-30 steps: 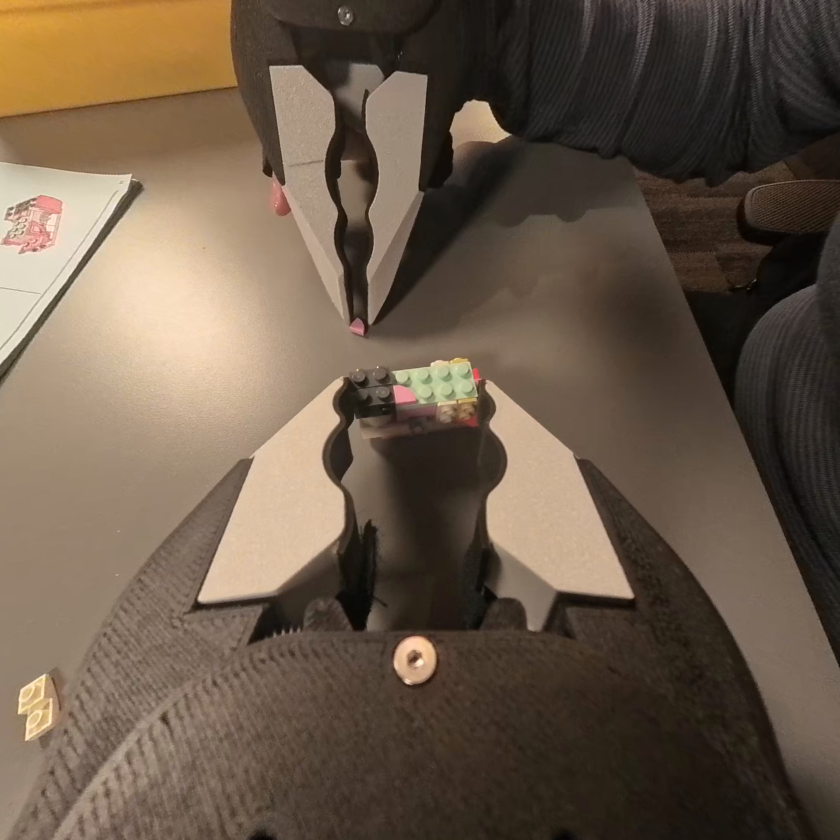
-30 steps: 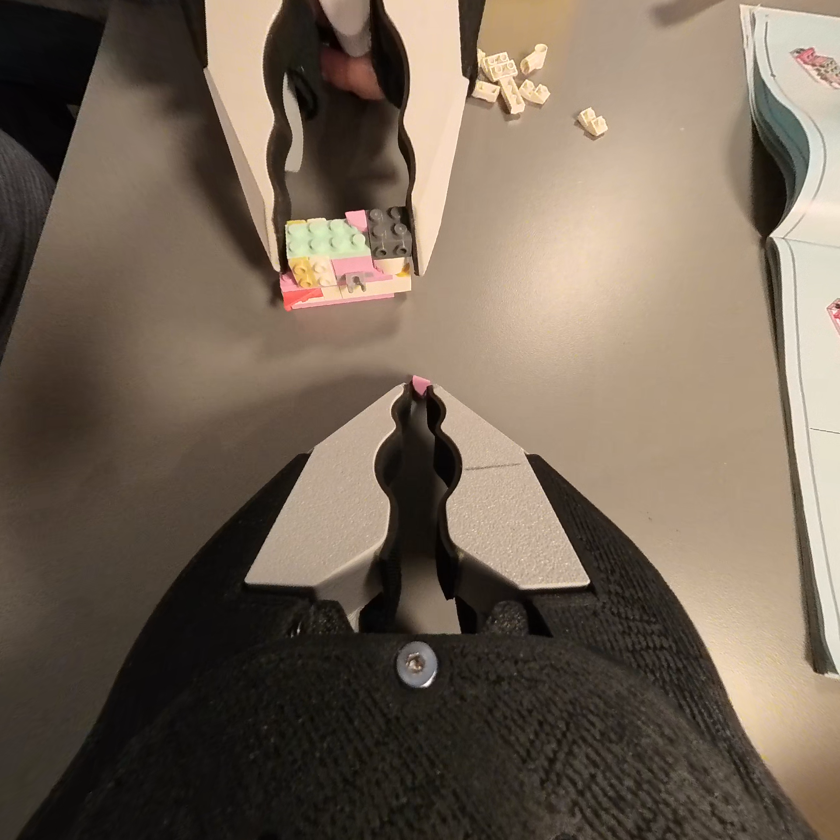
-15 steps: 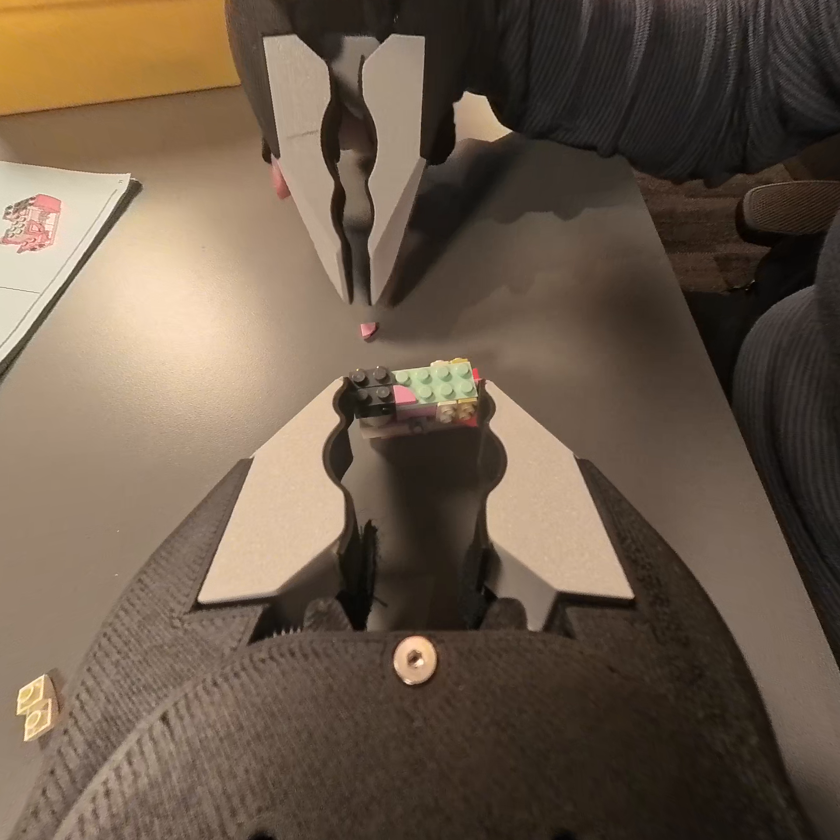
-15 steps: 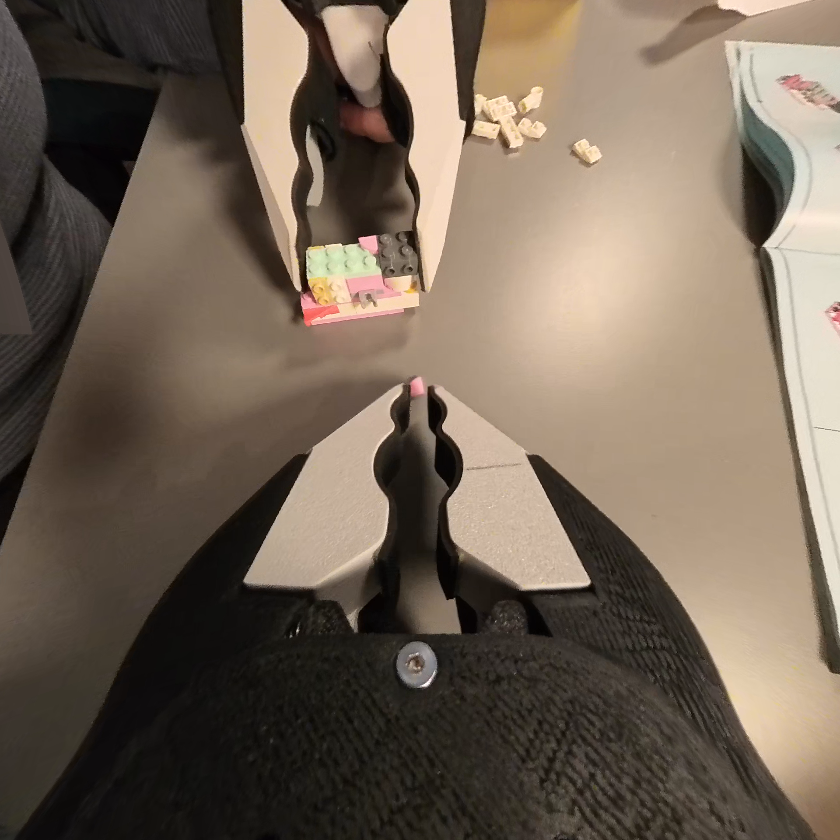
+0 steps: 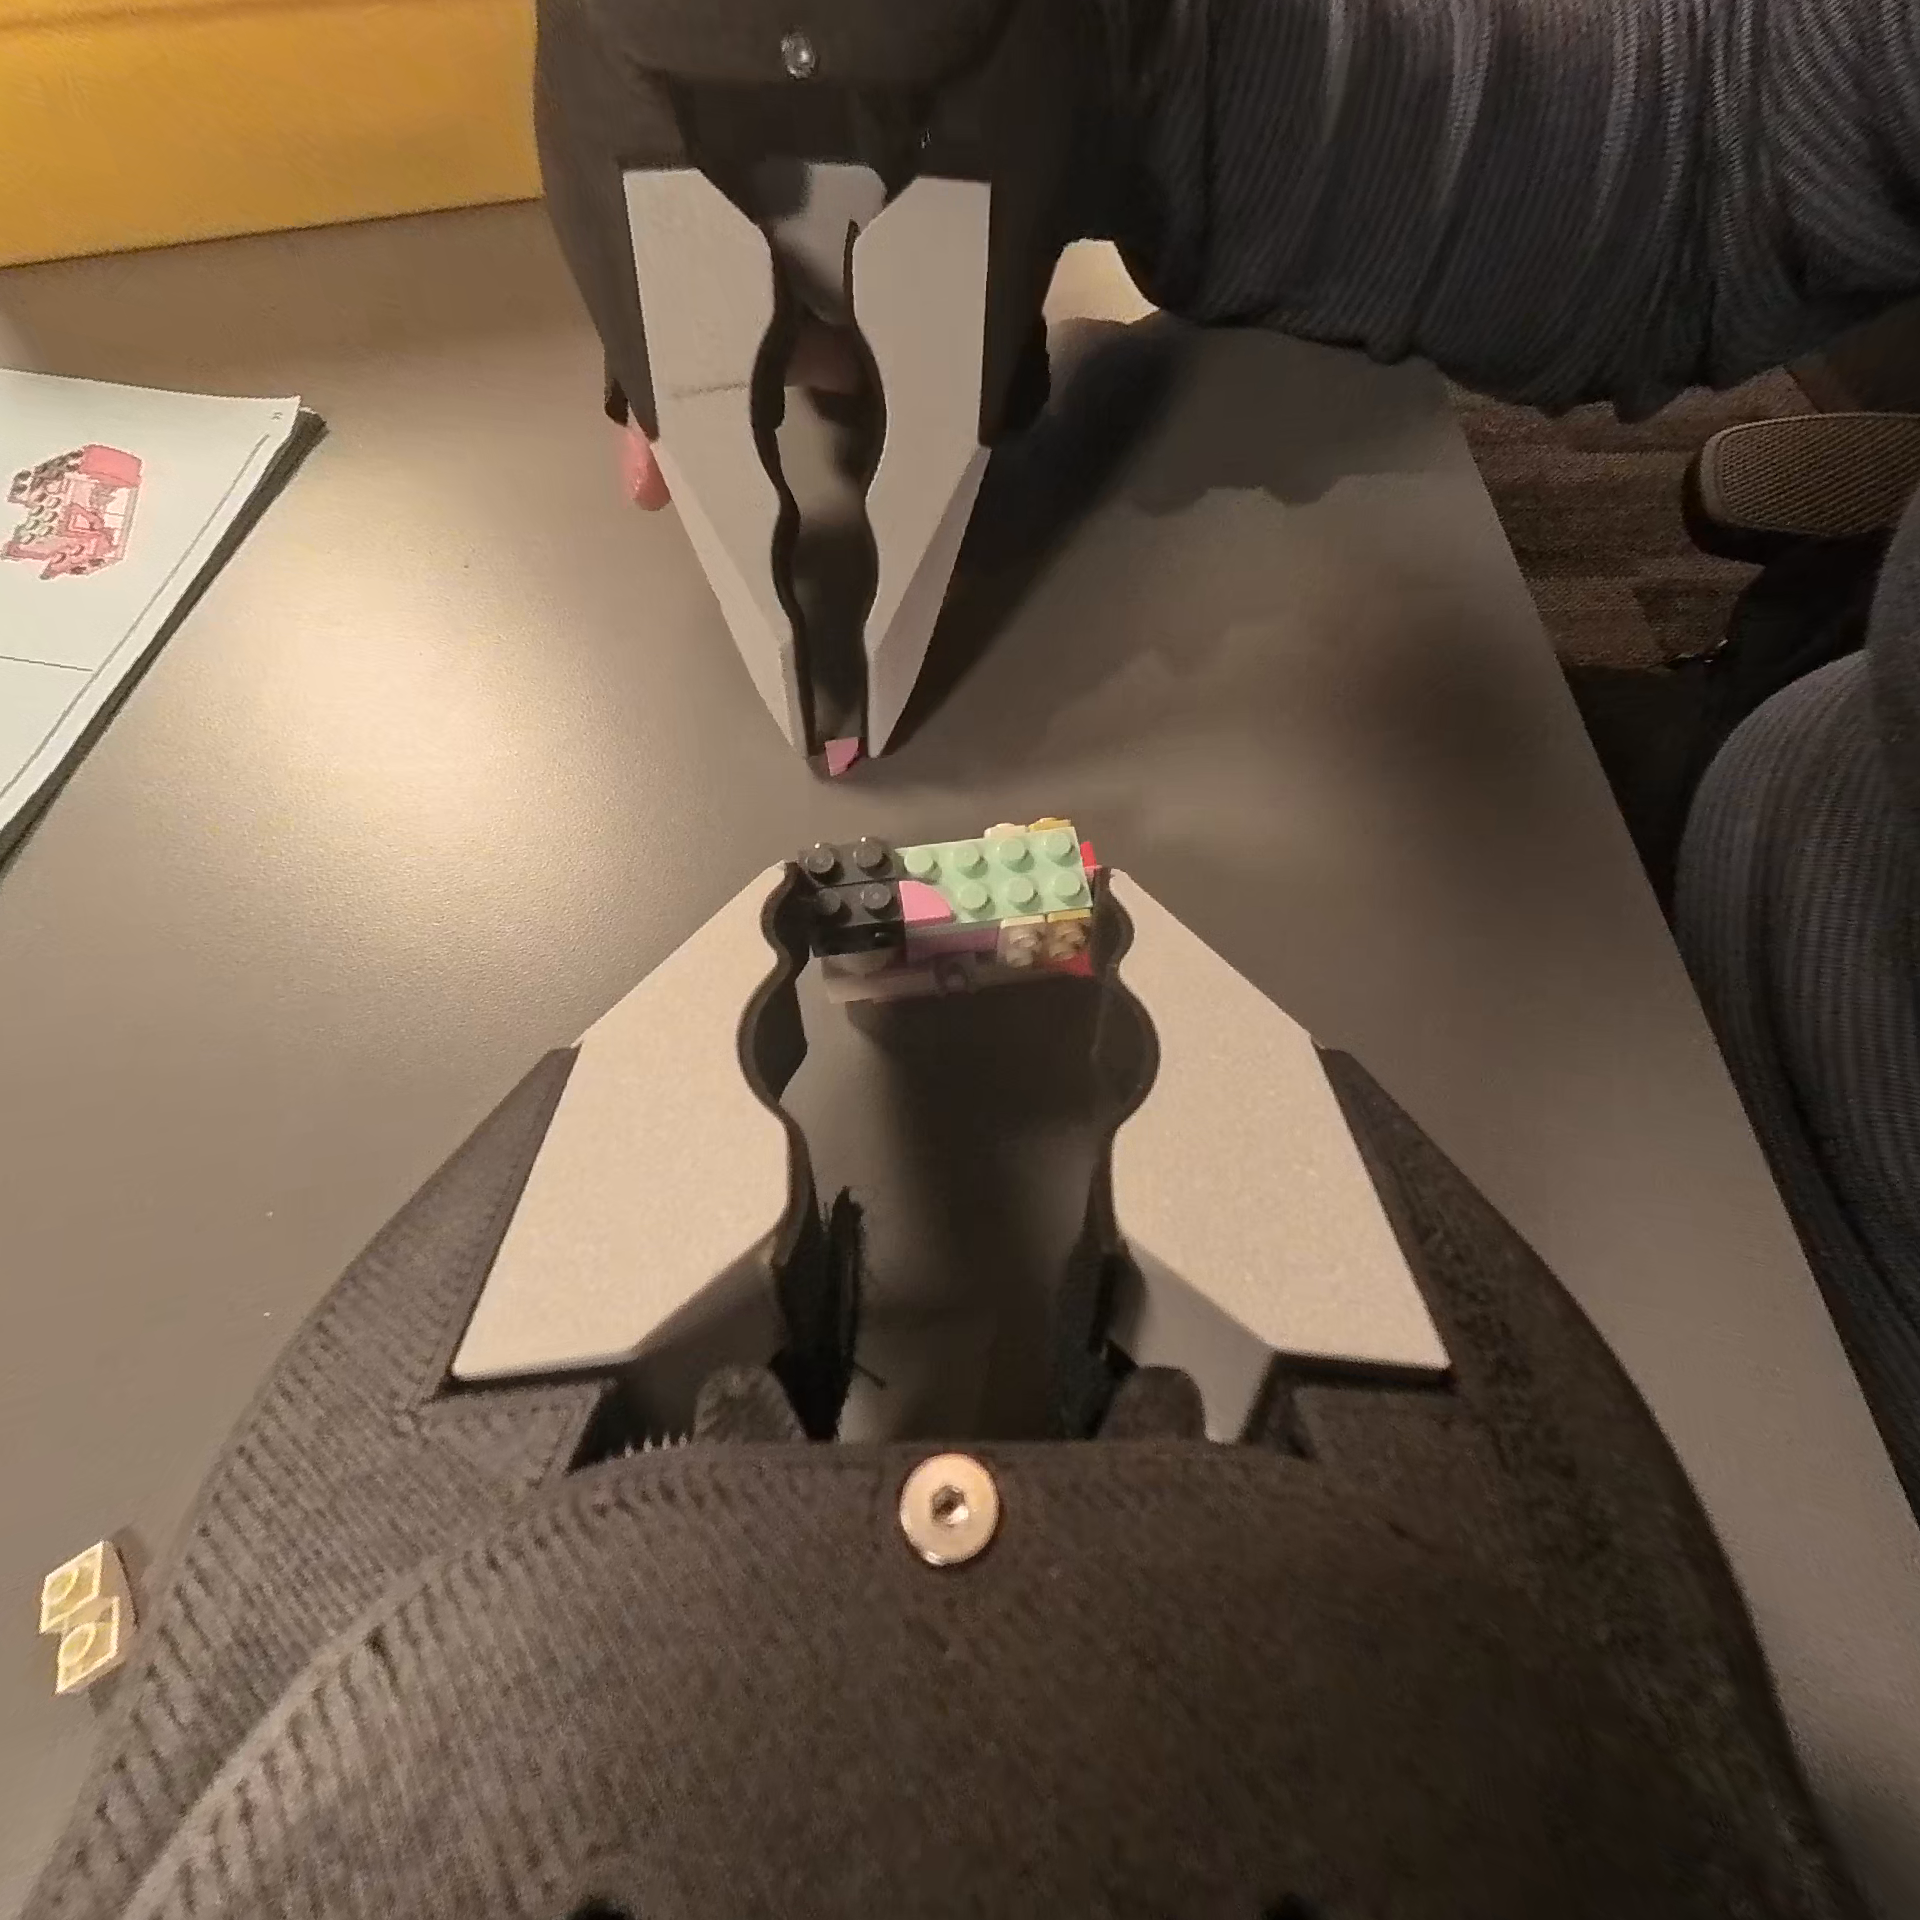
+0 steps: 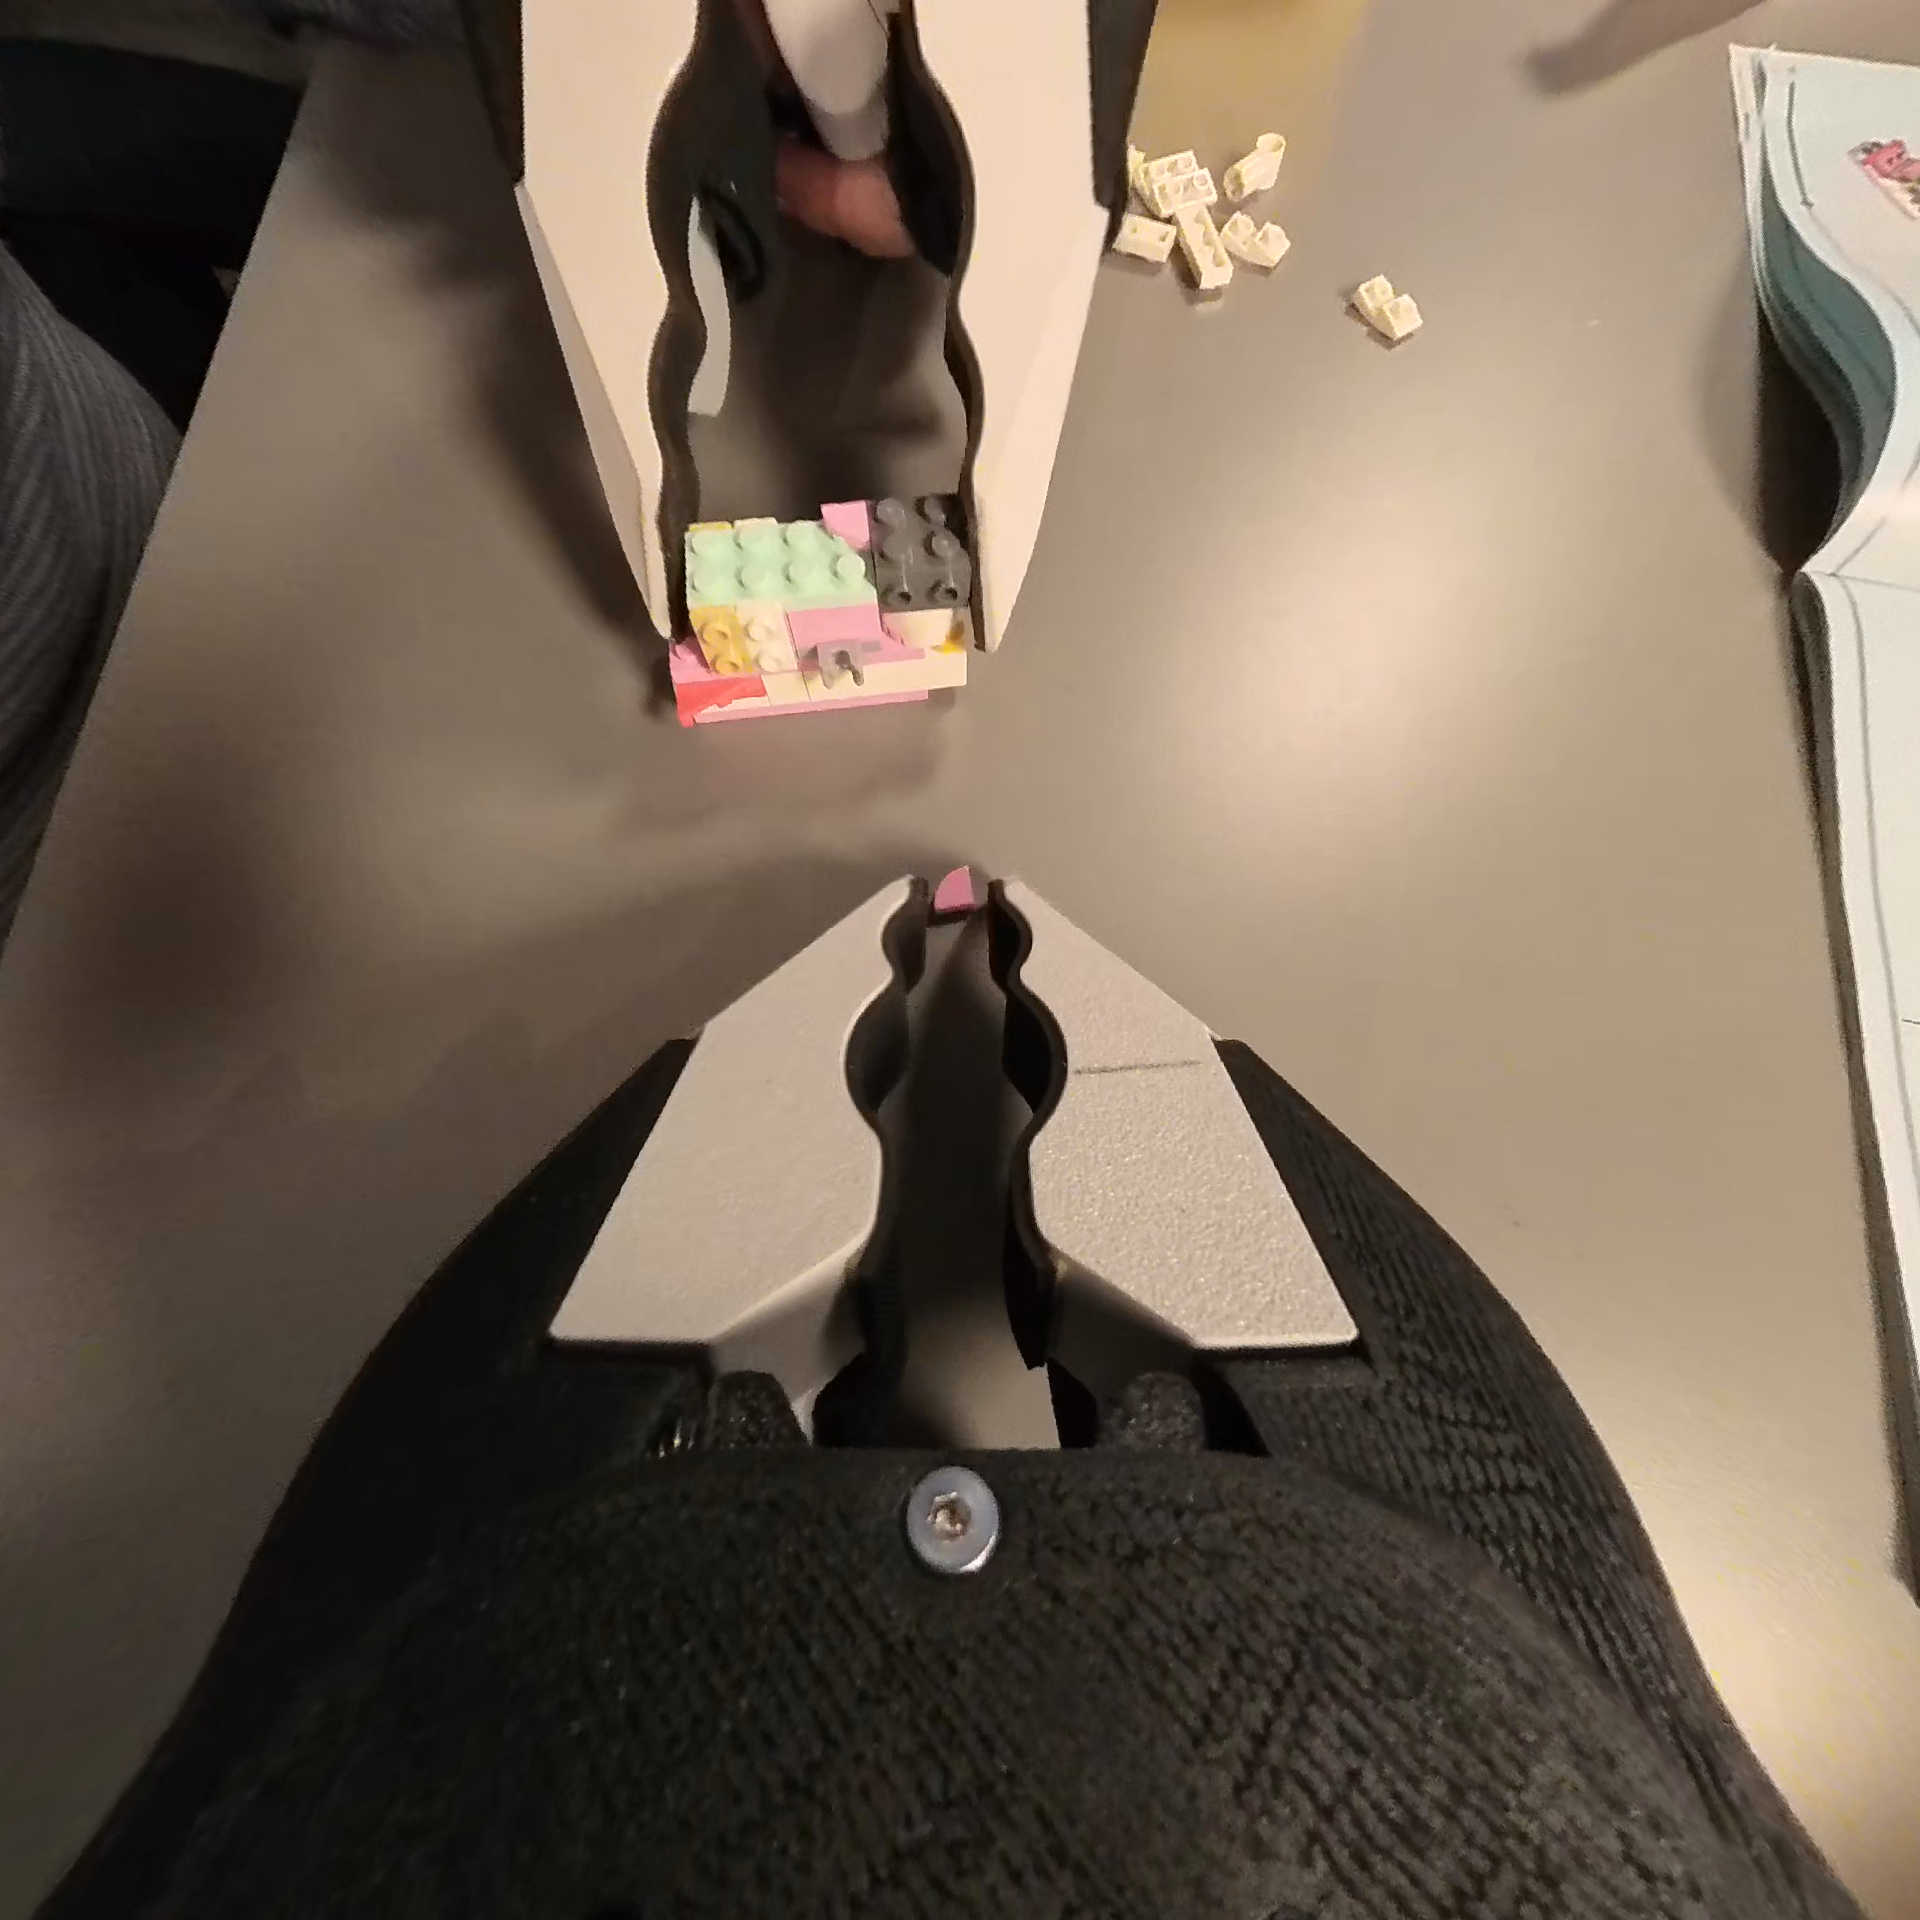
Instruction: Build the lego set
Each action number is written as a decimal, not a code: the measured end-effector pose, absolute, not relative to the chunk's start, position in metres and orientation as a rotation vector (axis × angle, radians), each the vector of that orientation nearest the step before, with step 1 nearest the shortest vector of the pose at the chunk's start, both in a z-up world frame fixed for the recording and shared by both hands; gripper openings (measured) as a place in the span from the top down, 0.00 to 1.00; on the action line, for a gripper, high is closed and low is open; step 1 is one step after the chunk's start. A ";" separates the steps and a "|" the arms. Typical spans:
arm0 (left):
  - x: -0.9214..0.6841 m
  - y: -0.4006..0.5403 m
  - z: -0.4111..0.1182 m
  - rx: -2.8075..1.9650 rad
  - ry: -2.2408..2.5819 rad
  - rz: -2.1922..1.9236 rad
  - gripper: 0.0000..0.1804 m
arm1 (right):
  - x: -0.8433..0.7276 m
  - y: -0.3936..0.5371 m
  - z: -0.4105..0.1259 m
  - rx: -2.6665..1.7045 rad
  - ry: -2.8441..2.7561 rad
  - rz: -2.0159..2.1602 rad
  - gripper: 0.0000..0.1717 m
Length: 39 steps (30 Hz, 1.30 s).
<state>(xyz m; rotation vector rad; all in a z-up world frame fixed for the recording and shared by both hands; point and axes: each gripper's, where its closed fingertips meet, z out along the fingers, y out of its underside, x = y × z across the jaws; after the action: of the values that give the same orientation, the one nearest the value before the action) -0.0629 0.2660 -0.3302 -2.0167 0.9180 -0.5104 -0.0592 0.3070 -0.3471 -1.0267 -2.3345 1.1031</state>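
Brick model (image 5: 951, 902), a small stack of mint, black, pink, cream and red studded pieces, sits clamped between the fingertips of the left gripper (image 5: 948, 914) in the left wrist view, its jaws spread wide with a pad against each end. It is on or just over the grey table (image 5: 364, 831). Facing it, the right gripper (image 5: 840, 750) points down at the table, and a tiny pink piece (image 5: 840, 754) lies between its tips. An open instruction booklet (image 5: 94, 540) lies at the left edge, two cream bricks (image 5: 85, 1629) sit low on the left, and a dark ribbed sleeve (image 5: 1507, 177) crosses the top.

From the right wrist view, the right gripper (image 6: 952, 891) is open only a little; the pink piece (image 6: 954, 894) sits between its fingertips with a sliver of gap on either side, so neither pad presses it. Beyond, the left gripper (image 6: 821, 634) holds the brick model (image 6: 826, 613) at its tips. A scatter of cream bricks (image 6: 1205, 223) lies up right, near the booklet (image 6: 1860, 416).
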 end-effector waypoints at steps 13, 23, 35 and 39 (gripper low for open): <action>-0.079 0.289 -0.316 -1.986 0.694 -0.372 0.70 | -0.081 0.307 -0.311 -1.030 -2.123 1.162 0.97; -0.088 0.296 -0.328 -2.067 0.638 -0.255 0.70 | -0.102 0.283 -0.307 -1.076 -2.107 1.079 0.97; -0.091 0.297 -0.330 -2.098 0.589 -0.281 0.70 | -0.106 0.289 -0.312 -1.108 -2.093 1.015 0.97; -0.091 0.298 -0.331 -2.103 0.583 -0.289 0.70 | -0.107 0.289 -0.313 -1.113 -2.093 0.996 0.97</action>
<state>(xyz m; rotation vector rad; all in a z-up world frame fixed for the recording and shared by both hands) -0.0909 0.2977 -0.3306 -2.1035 0.5826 -0.2887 -0.1070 0.2892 -0.3127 -1.1129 -2.0928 0.9956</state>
